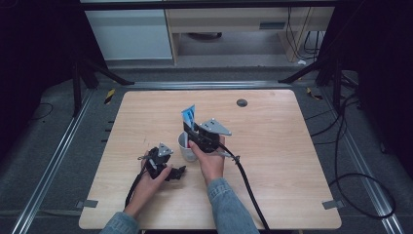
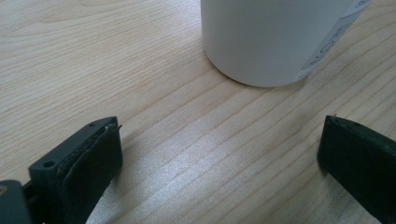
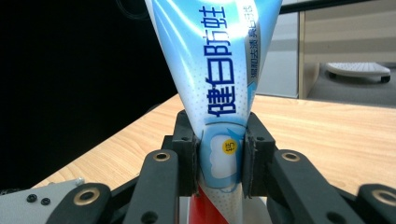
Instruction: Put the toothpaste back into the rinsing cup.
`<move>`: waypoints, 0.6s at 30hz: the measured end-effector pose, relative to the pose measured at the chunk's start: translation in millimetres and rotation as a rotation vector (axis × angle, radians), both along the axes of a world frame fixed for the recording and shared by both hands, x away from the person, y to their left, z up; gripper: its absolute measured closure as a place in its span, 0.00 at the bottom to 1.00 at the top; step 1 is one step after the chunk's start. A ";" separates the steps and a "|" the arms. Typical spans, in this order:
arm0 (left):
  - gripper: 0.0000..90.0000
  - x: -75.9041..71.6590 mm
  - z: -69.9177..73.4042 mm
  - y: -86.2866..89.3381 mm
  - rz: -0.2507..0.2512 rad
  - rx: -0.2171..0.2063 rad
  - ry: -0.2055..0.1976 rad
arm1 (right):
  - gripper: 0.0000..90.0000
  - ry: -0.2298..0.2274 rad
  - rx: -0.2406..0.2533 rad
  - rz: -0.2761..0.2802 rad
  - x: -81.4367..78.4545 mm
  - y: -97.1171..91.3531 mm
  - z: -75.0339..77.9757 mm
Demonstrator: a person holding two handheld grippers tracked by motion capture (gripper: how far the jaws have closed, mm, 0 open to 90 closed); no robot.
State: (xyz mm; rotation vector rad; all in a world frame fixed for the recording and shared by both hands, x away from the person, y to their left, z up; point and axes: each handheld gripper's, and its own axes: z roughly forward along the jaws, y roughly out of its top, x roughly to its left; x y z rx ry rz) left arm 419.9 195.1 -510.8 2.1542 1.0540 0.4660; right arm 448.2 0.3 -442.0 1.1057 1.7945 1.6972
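Pale wooden desk point(image 1: 272, 161) under dim light, dark floor around it. At left, the left hand-held gripper point(image 1: 168, 171) rests low on the wood, jaws spread wide with nothing between them, just beside a white cup point(image 1: 185, 148). To the right, the right hand-held gripper point(image 3: 219, 161) is clenched on a blue-and-white toothpaste tube point(image 3: 219, 70), held upright with its lower end in the cup.

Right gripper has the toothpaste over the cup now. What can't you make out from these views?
- Toothpaste tube: its cap end, right gripper view, behind the jaws.
- White cup: its inside, high view, covered by the right gripper.
- Cup rim: left gripper view, cut off at the top edge.
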 end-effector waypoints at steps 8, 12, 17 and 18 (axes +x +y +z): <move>0.00 0.0 0.1 0.1 -0.001 0.001 0.001 | 0.79 0.022 0.010 0.008 1.1 0.1 -4.4; 0.00 0.0 0.1 0.1 -0.002 0.002 0.001 | 0.79 0.037 0.029 0.005 1.5 -0.6 -5.7; 0.00 0.1 0.1 0.1 -0.002 0.003 0.001 | 0.78 0.053 0.035 0.006 2.0 -2.7 -8.7; 0.00 0.1 0.1 0.1 -0.003 0.003 0.001 | 0.78 0.054 0.034 0.006 2.1 -3.0 -8.4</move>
